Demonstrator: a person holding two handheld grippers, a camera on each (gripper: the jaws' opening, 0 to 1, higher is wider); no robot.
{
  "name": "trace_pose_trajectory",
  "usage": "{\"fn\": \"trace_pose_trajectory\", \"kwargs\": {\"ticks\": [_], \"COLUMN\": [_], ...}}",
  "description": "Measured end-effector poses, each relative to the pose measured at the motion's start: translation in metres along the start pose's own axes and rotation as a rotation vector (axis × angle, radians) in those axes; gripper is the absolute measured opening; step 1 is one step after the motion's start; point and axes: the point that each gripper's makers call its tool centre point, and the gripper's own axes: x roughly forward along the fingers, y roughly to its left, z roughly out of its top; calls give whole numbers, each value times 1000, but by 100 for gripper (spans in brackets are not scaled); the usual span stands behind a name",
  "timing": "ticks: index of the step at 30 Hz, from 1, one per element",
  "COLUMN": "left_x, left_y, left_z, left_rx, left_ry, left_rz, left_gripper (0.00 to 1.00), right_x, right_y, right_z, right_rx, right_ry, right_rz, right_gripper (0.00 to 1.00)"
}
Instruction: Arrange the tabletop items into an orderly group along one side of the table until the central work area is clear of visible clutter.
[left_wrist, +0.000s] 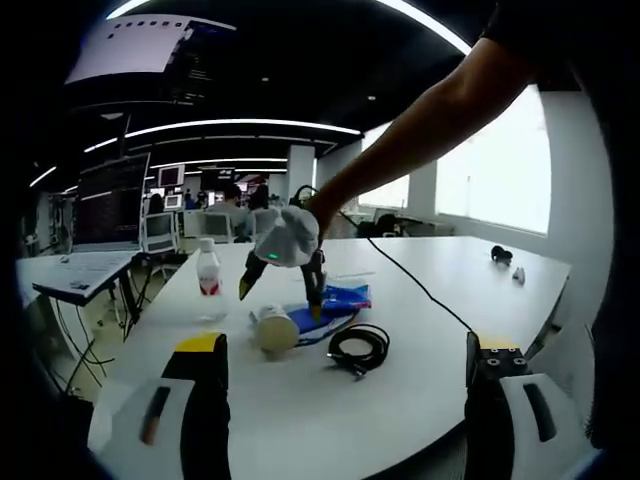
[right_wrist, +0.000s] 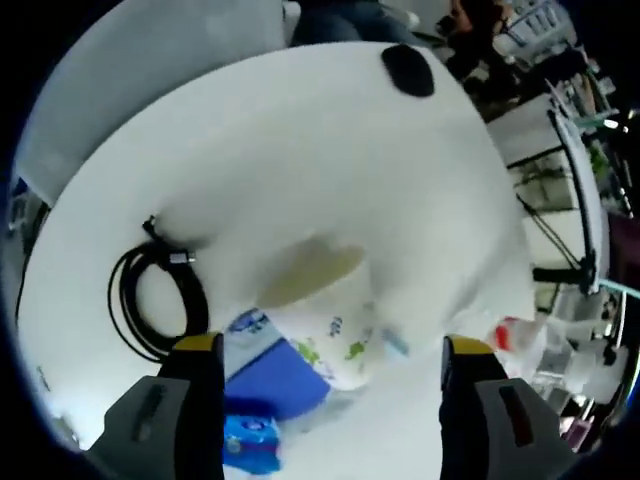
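Left gripper (left_wrist: 342, 372): nearest in the left gripper view; its two black jaws with yellow tips rise from the bottom edge, spread wide with bare table between them, released and holding nothing.
Table (left_wrist: 430, 330): white, with a curved edge, carrying all the clutter.
Cable (left_wrist: 359, 347): black, coiled, lying flat on the table just beyond the left jaws; in the right gripper view it lies at the left (right_wrist: 160, 295), close beside the pack.
Cup (left_wrist: 273, 327): paper, tipped on its side, open mouth toward the left gripper view; it rests on the blue pack. In the right gripper view (right_wrist: 325, 315) it sits between the right jaws, printed with small green and blue figures.
Pack (left_wrist: 338, 301): blue plastic packet, flat on the table under and behind the cup.
Right gripper (left_wrist: 282, 285): seen from the left gripper view hovering over cup and pack, jaws pointing down and apart. In its own view (right_wrist: 330, 360) the jaws stand wide on either side of the cup, not clenched on it.
Arm (left_wrist: 450, 110): a person's bare forearm reaching in from the upper right to the right gripper.
Bottle (left_wrist: 208, 270): clear with a red label, upright, behind and left of the cup.
Far items (left_wrist: 502, 255): small dark object near the table's far right edge, too small to tell.
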Motion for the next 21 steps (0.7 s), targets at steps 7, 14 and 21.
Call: {"fn": "trace_pose_trajectory", "kwargs": {"ticks": [7, 14, 21], "left_x": [0, -1, -1], "left_y": [1, 4, 6], "left_z": [0, 1, 1], "left_rx": [-5, -13, -11], "left_ry": [-1, -7, -8], "left_rz": [0, 9, 20], "left_gripper": [99, 98, 98], "right_x": [6, 16, 18], "right_y": [0, 7, 11], "right_z": [2, 10, 13], "right_rx": [-50, -124, -185], "right_ry": [6, 15, 11], "right_rz": [31, 62, 77], "right_gripper": [87, 81, 58]}}
